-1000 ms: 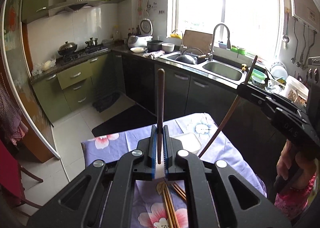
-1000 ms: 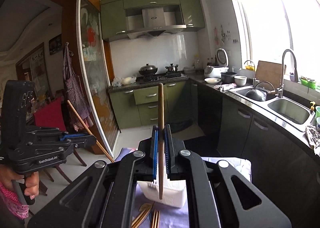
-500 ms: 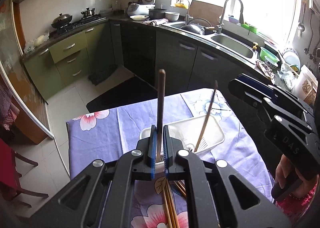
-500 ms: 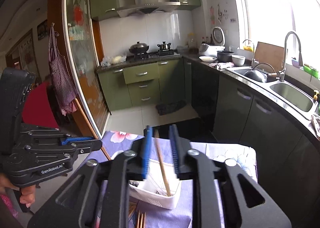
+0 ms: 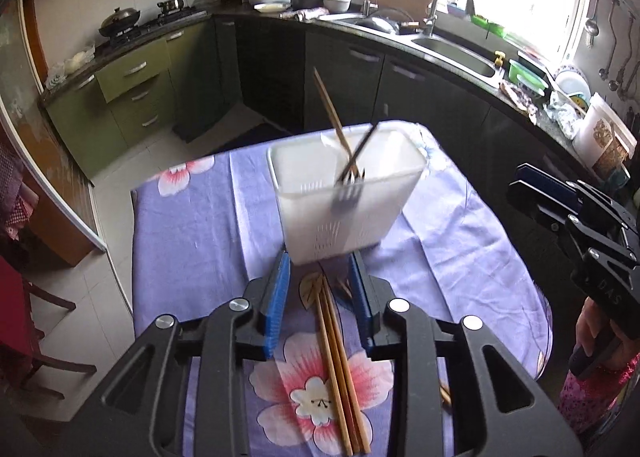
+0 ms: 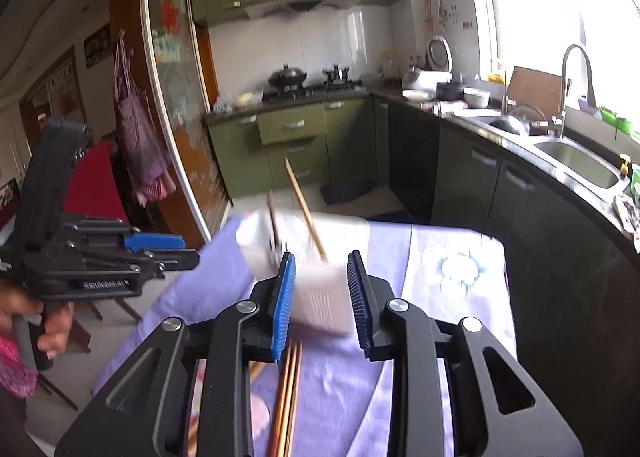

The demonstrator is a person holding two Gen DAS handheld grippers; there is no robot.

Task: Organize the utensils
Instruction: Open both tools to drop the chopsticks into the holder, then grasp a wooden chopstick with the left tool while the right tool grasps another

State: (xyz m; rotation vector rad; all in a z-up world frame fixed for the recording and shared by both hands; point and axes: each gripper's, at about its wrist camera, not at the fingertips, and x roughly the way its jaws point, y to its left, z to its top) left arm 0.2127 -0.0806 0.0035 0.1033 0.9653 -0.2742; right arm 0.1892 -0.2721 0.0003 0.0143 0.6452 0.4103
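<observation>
Two grippers have just been opening their jaws, and nothing sits between the blue pads of either one. In the left wrist view, the left gripper (image 5: 320,289) hangs with its jaws spread above the near side of a white plastic basket (image 5: 384,209), its tips framing the basket's lower edge. Inside the basket two chopsticks lean: a pale brown one (image 5: 330,113) tilting up to the left and a darker one (image 5: 366,145) tilting up to the right, crossing near the bottom, both somewhat blurred. Under the left gripper a bundle of chopsticks (image 5: 336,361) lies loose on a purple flowered tablecloth (image 5: 192,241). The right gripper (image 5: 536,193) shows at the right edge of that view, held by a hand (image 5: 592,341), well apart from the basket. In the right wrist view, the right gripper (image 6: 322,289) also stands spread, with the blurred basket (image 6: 320,297) seen through its gap and the two chopsticks (image 6: 304,209) sticking up out of it. The left gripper (image 6: 160,253) appears at the left there, gripped by a hand (image 6: 48,321). Beyond the table lie green kitchen cabinets (image 6: 296,137) and a steel sink (image 6: 580,161).
</observation>
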